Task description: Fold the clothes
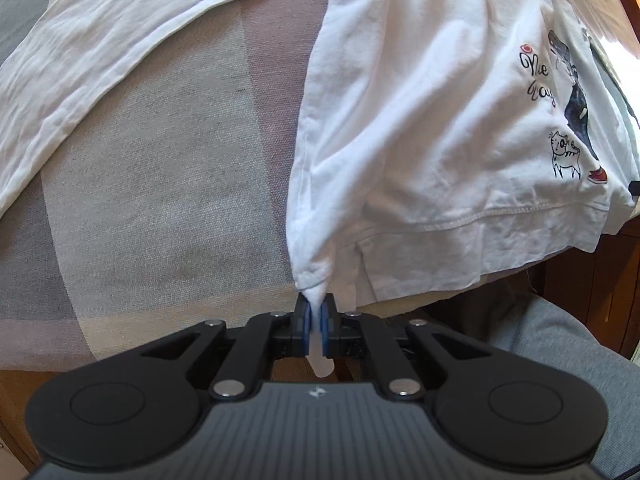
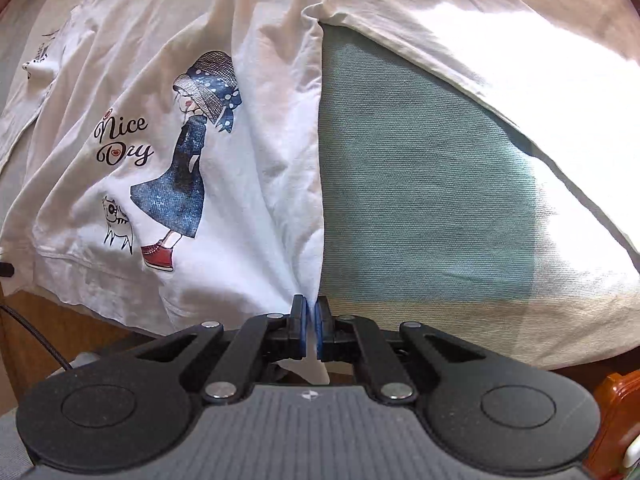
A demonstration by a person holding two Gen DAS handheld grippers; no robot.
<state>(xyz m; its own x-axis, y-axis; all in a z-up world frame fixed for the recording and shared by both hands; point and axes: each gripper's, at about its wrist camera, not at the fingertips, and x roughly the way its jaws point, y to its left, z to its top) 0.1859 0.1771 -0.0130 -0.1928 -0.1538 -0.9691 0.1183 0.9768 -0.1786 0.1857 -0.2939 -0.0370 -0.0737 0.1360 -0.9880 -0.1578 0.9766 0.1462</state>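
Observation:
A white T-shirt [image 1: 432, 112] with a printed girl, a cat and script lettering lies on a cloth-covered table. In the left wrist view my left gripper [image 1: 316, 306] is shut on the shirt's lower left hem corner, which bunches into a point between the blue pads. The right wrist view shows the same T-shirt [image 2: 248, 184] from its other side. There my right gripper [image 2: 311, 312] is shut on the lower right hem corner, with white cloth pinched between the pads and a fold running up from them.
The tablecloth [image 1: 160, 184] has grey, beige and mauve blocks, and a green block [image 2: 420, 184] beside the shirt. A long white sleeve [image 1: 80, 80] stretches to the left, another sleeve [image 2: 520, 92] to the right. The wooden table edge [image 2: 36, 328] and a grey-trousered leg [image 1: 560, 352] sit near.

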